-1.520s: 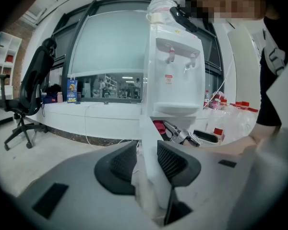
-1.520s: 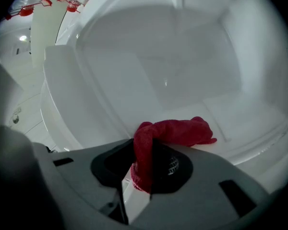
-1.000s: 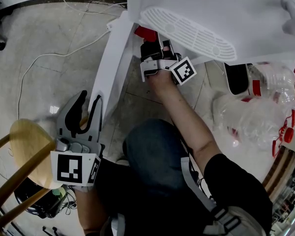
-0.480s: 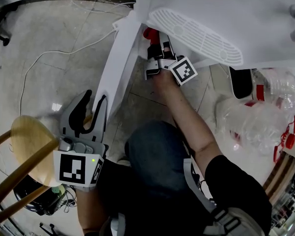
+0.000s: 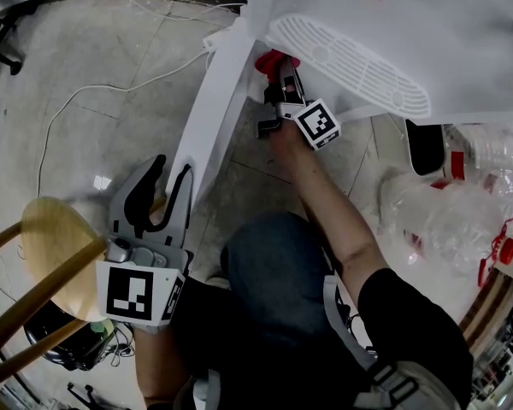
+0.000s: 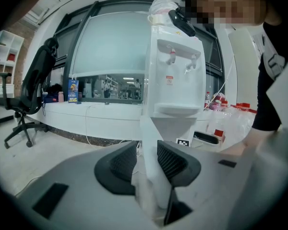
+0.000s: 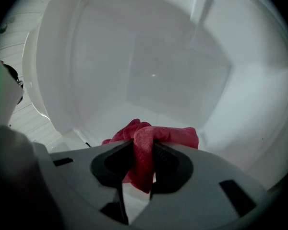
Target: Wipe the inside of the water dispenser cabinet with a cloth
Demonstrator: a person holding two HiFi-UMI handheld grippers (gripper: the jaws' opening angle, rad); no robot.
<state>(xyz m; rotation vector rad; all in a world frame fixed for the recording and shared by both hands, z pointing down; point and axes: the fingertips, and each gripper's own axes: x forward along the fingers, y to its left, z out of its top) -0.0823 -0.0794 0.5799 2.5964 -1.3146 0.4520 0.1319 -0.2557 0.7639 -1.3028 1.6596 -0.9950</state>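
A: Big stuff first, quick.
B: White water dispenser point(image 5: 462, 41), seen from above, with a person crouched at it. Its cabinet door point(image 5: 215, 101) is swung out to the left. The cabinet inside point(image 7: 153, 71) is bare white walls and fills the right gripper view.
A: Grippers?
B: The left gripper point(image 5: 167, 176) is clamped on the door's free edge, with the panel pinched between both pads and the jaws set fairly wide for it. The right gripper point(image 5: 280, 79) reaches into the opening, jaws nearly together, squeezing a red cloth point(image 7: 156, 135).
A: Step in hand, and how to do it well?
B: Wiping the interior, I'd judge. Lead with the cloth wad, not the plastic tips. Press until the cloth flattens on the wall, then use overlapping strokes into the corners. The grip should be firm so the cloth doesn't drag out. The left should hold the door wide so the forearm has room.
A: Cloth versus fingers?
B: A fold runs down between the two pads and its tail hangs below them. A wad bulges past the tips toward the lower back of the cabinet. Can't tell if it touches the wall.
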